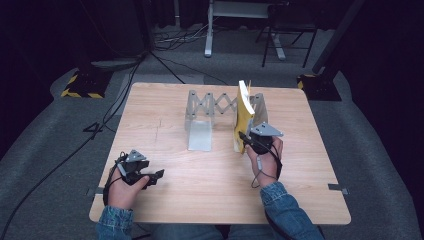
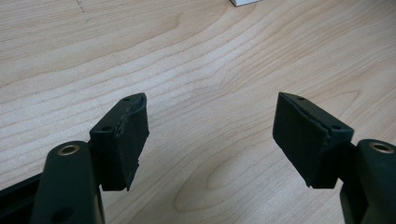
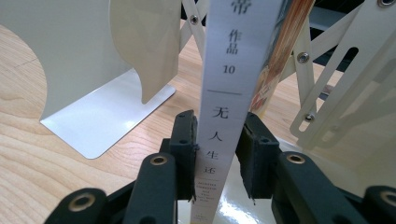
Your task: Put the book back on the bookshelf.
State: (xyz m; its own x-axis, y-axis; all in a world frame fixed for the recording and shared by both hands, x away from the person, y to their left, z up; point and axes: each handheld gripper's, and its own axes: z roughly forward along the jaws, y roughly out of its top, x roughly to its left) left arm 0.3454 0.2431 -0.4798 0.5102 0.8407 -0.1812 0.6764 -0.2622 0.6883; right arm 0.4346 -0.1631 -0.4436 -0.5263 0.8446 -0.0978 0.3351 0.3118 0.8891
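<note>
Plainly, book and right tool: the right tool point(image 1: 250, 141) is clamped on the spine of a book point(image 1: 244, 112), low down near its bottom edge; the right gripper view shows one jaw on either side of the white spine point(image 3: 223, 93).
Book's place: it stands on end at the right part of the expanding metal book rack point(image 1: 210, 107), far of centre on the surface point(image 1: 200, 185), with its bottom on or just above the rack's right base plate.
Long axis: it runs upward, leaning a little toward the far side at the top; the spine faces the person.
Direction from the tool: the book rises straight up and away from the right tool, which comes at it from the near side.
Nearer hand: the right hand is on the book; the left tool point(image 1: 150, 176) lies well apart, near the front left of the surface.
Left tool: its jaws stand wide apart over bare wood, holding nothing point(image 2: 210, 135).
Rack: a left bookend plate point(image 3: 88, 70) stands left of the book, with an open gap between them.
Hard to make out: whether the book's bottom touches the base plate, since the jaws cover it; the upper spine is cut off in the right gripper view; the cover picture is too small to read from above.
</note>
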